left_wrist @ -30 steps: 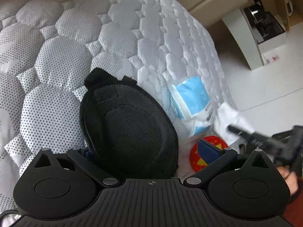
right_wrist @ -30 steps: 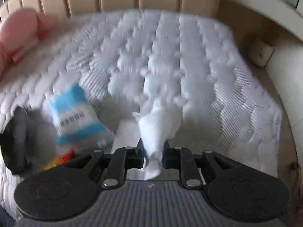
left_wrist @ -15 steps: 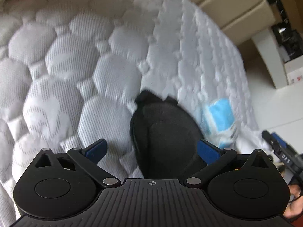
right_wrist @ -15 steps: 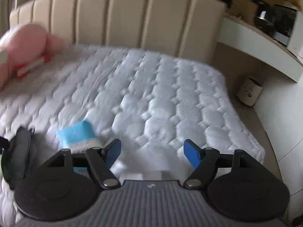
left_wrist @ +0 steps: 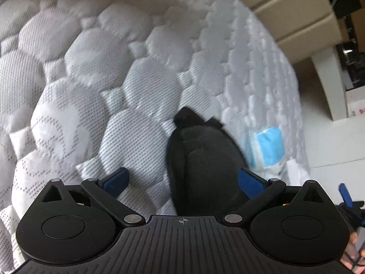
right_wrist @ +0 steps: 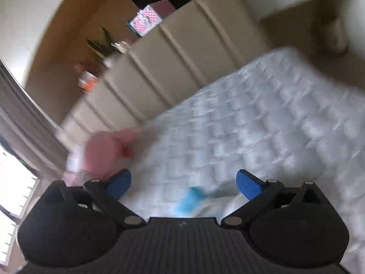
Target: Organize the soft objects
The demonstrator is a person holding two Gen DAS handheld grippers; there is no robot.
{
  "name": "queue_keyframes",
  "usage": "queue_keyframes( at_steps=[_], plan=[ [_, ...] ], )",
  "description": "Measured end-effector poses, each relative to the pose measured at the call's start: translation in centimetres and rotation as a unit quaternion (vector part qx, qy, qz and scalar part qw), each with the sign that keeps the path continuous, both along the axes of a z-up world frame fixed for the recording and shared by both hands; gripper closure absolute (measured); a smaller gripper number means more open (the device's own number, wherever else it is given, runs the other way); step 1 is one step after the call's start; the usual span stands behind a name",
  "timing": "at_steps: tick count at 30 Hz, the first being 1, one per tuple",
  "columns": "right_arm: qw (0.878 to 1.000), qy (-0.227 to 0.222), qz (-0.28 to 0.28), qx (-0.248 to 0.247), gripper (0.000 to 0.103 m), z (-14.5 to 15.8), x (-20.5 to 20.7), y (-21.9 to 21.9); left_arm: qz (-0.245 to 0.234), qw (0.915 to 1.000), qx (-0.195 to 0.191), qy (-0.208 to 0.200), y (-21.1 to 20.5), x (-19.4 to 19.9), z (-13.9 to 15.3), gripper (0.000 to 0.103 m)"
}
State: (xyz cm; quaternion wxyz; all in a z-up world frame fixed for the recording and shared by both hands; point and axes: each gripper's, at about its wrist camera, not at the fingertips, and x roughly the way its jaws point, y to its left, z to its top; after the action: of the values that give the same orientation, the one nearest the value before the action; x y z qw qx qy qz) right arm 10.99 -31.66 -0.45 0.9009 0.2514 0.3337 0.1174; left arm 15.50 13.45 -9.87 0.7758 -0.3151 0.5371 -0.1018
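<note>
A: So, both tools?
B: Left tool (left_wrist: pixel 182 179) and right tool (right_wrist: pixel 183 182) gape, holding nothing.
A: Around them?
B: Black pouch (left_wrist: pixel 200 166) lower centre on the quilted bed (left_wrist: pixel 114 68), blue-white packet (left_wrist: pixel 268 149) beside it; pink plush (right_wrist: pixel 105 151) left, beige headboard (right_wrist: pixel 182 52) above.

A white quilted mattress (right_wrist: pixel 262 123) meets a beige panelled headboard (right_wrist: pixel 182 52), daylight at a window (right_wrist: pixel 13 182).
</note>
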Motion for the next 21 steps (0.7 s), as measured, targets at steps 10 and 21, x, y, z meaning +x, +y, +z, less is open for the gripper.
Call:
queue_keyframes(
  at_steps=[10,21],
  plan=[
    [0.97,0.131,0.144,-0.145,0.047,-8.5,4.7,14.6,0.01,0.9996,-0.023,0.011,0.3,-0.3,-0.1,0.0],
    [0.965,0.021,0.199,-0.172,0.019,-3.8,2.5,15.3,0.07,0.9957,-0.002,-0.062,2.4,-0.8,2.5,0.0]
  ],
)
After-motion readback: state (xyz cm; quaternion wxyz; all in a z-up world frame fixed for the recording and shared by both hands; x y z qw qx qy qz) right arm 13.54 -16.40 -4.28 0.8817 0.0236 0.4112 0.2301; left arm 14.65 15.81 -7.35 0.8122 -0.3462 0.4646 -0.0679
